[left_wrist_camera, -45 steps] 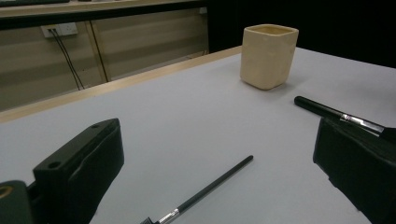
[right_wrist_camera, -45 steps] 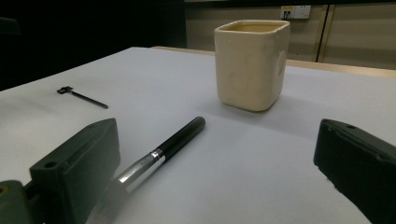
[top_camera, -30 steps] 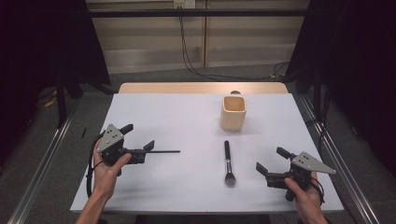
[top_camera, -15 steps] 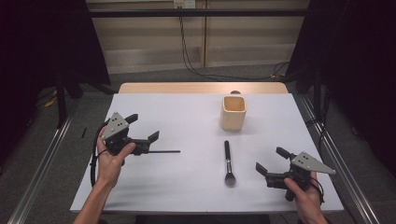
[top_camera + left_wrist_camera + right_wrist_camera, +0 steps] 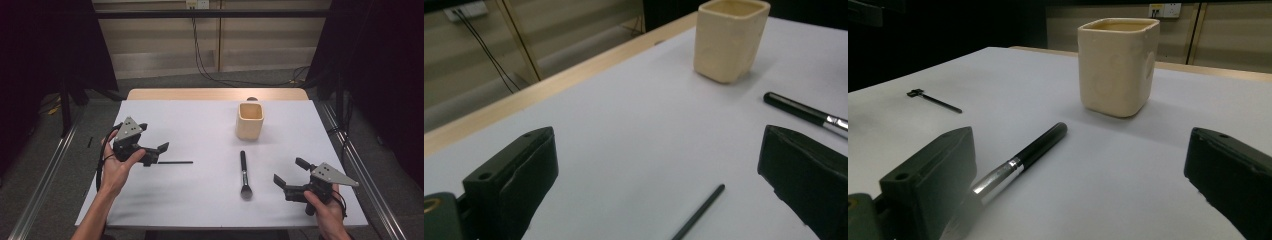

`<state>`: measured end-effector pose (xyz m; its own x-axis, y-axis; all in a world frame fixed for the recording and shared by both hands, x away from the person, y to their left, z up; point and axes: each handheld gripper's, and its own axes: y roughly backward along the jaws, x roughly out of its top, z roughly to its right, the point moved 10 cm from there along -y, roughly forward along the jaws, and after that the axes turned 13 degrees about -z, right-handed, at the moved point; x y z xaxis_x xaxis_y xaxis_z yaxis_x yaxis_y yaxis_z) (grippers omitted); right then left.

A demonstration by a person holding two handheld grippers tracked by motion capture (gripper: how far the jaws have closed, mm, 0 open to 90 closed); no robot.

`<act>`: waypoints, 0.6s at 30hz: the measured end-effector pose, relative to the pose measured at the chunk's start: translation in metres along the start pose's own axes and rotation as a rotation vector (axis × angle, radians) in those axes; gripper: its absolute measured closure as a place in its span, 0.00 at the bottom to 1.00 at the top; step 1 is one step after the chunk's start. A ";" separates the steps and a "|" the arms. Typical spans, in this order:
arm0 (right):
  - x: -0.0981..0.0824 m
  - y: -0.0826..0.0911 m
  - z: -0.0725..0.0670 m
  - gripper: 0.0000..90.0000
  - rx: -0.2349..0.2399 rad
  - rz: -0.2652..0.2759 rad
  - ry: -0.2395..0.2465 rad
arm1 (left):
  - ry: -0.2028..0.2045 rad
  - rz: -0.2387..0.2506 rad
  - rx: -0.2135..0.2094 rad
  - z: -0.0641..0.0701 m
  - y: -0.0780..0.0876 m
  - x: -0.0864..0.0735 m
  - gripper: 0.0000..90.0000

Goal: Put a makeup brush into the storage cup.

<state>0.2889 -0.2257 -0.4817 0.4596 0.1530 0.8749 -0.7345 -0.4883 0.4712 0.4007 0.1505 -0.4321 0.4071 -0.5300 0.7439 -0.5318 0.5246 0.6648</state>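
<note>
A cream square cup [image 5: 249, 121] stands at the back right of the white table [image 5: 200, 210]. A black makeup brush [image 5: 244, 172] lies in front of it, bristles toward me. A thin black stick [image 5: 175, 162] lies left of centre. My left gripper [image 5: 154, 139] hovers open just over the stick's left end. In the left gripper view the stick [image 5: 699, 212] lies low between the wide-apart jaws, with the cup [image 5: 730, 39] beyond. My right gripper [image 5: 289, 171] sits open near the front right, right of the brush. It faces the brush [image 5: 1018, 160] and the cup [image 5: 1118, 65].
The table's wooden far edge [image 5: 215, 94] runs behind the cup. Metal rails [image 5: 45, 190] flank both sides, and cables [image 5: 210, 70] hang at the back wall. In the right gripper view the thin stick [image 5: 935, 100] lies far left.
My left gripper has moved away from me and a little to the right, closing in over the thin stick's end. The right gripper has stayed put.
</note>
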 end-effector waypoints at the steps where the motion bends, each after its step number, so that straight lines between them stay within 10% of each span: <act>1: 0.000 0.000 0.000 0.00 0.000 0.002 0.007 | -0.012 -0.024 0.003 -0.001 -0.001 -0.002 0.03; 18: -0.001 -0.002 0.000 0.00 0.004 -0.016 0.006 | -0.082 -0.337 -0.045 -0.008 -0.021 -0.030 0.05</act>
<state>0.2897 -0.2244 -0.4840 0.4682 0.1658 0.8679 -0.7252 -0.4892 0.4846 0.4055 0.1610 -0.4681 0.4924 -0.7290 0.4754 -0.3433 0.3393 0.8758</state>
